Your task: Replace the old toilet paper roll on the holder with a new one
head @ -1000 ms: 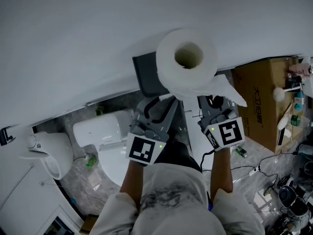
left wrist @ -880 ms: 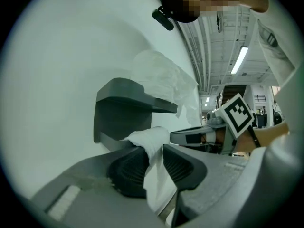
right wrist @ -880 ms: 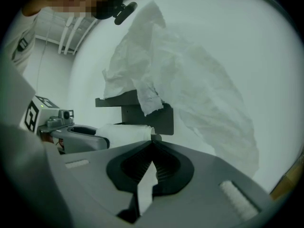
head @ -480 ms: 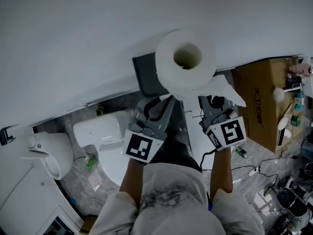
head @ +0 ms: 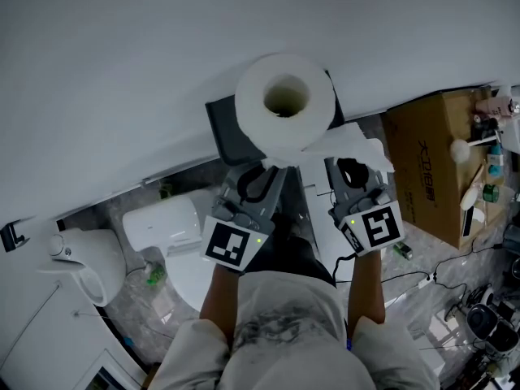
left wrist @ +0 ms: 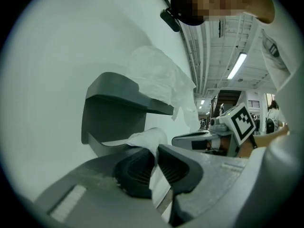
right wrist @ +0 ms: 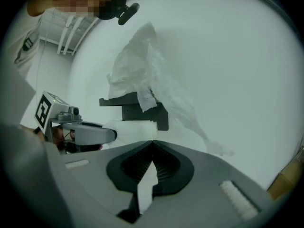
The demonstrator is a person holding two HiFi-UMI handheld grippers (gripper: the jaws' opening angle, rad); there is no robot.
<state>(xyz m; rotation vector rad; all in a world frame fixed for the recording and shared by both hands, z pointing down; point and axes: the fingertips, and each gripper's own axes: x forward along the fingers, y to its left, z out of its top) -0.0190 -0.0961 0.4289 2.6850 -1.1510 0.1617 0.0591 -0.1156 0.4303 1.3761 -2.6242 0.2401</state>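
Pinching the tail (head: 351, 143) with both: my left gripper (left wrist: 156, 165) has just been closing on it, right gripper (right wrist: 152, 167) clamped. Soft, tears easily; I'd take the light roll (head: 284, 100) by its core.

The toilet paper roll (head: 284, 100) sits on the holder (head: 226, 132), the left gripper (head: 258, 175) at its 6 o'clock, the right gripper (head: 356, 171) at 5, the toilet (head: 162, 222) at 8, the cardboard box (head: 431, 161) at 4.
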